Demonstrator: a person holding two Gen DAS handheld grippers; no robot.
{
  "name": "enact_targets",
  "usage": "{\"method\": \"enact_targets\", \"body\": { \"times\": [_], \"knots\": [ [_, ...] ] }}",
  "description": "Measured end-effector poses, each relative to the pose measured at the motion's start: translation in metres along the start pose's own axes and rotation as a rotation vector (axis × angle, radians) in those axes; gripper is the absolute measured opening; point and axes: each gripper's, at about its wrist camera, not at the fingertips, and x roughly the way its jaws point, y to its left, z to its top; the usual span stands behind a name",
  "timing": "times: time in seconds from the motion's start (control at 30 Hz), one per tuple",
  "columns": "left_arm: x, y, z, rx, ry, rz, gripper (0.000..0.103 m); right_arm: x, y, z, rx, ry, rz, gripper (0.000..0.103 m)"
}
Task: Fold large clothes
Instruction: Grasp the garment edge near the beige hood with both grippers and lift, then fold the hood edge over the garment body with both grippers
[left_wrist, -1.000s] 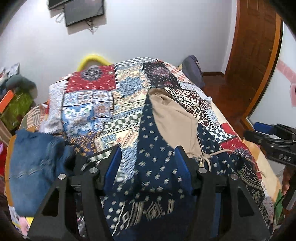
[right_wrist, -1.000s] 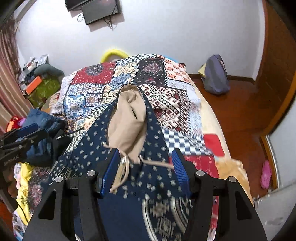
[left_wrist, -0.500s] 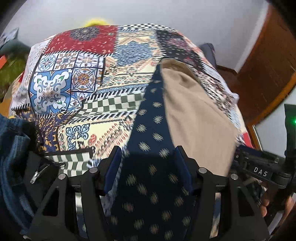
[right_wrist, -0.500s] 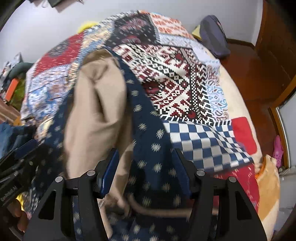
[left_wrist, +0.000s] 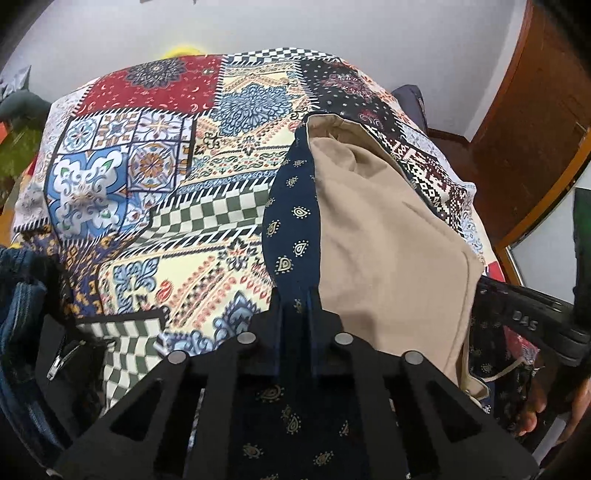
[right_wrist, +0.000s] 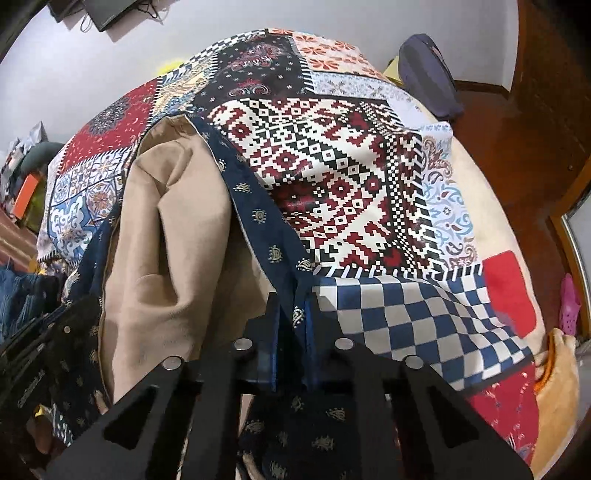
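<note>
The navy paisley garment (left_wrist: 291, 225) with a beige lining (left_wrist: 388, 240) lies spread along the middle of the bed, on top of a patchwork bedspread (left_wrist: 147, 177) of tiles, checks and red panels. Both tools are down at its near end, one on each edge.

The left gripper (left_wrist: 297, 306) has just been closing, and its fingers (left_wrist: 280, 325) are now pinched tight on the navy edge of the garment, with the cloth running up between them. Just to its right the beige lining bulges upward, open like a pocket. The right gripper (right_wrist: 293, 314) has likewise just been closing and is clamped narrow on the opposite navy edge (right_wrist: 266, 221); a paisley print shows in the slit between its blue pads (right_wrist: 271, 343). The lining (right_wrist: 166, 258) sags to its left there.

In the left wrist view the other tool's black body is at the right edge, with part of a hand (left_wrist: 535, 402) gripping it (fingers only, the rest is cut off). A cream drawstring (left_wrist: 506, 369) trails nearby.

Blue jeans (left_wrist: 18, 306) are heaped at the left side of the bed beside a black item with a zip pull (left_wrist: 59, 363). A dark blue backpack (right_wrist: 428, 77) leans against the wall on the wooden floor (right_wrist: 517, 155), and a pink shoe (right_wrist: 569, 306) sits by the door side.
</note>
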Motion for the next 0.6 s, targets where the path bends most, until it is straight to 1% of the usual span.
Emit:
{"method": "enact_targets", "body": {
  "times": [0.07, 0.13, 0.23, 0.3, 0.37, 0.47, 0.6],
  "knots": [
    [-0.011, 0.002, -0.001, 0.004, 0.003, -0.001, 0.008, -0.013, 0.001, 0.0, -0.011, -0.016, 0.02, 0.009],
    [-0.031, 0.004, -0.003, 0.019, -0.013, -0.001, 0.008, -0.029, 0.002, -0.001, -0.038, -0.036, 0.03, 0.009],
    [-0.067, 0.005, -0.009, 0.028, -0.03, -0.035, 0.007, -0.064, 0.009, -0.009, -0.082, -0.069, 0.04, 0.009],
    [-0.088, 0.005, -0.016, 0.035, -0.038, -0.036, 0.007, -0.09, 0.016, -0.016, -0.111, -0.093, 0.056, 0.009],
    [-0.112, 0.003, -0.027, 0.047, -0.046, -0.038, 0.007, -0.111, 0.021, -0.023, -0.135, -0.111, 0.074, 0.009],
    [-0.146, -0.002, -0.048, 0.078, -0.058, -0.043, 0.006, -0.144, 0.027, -0.043, -0.161, -0.134, 0.104, 0.009],
    [-0.176, -0.006, -0.079, 0.112, -0.055, -0.061, 0.006, -0.175, 0.027, -0.075, -0.184, -0.134, 0.124, 0.009]
  ]
}}
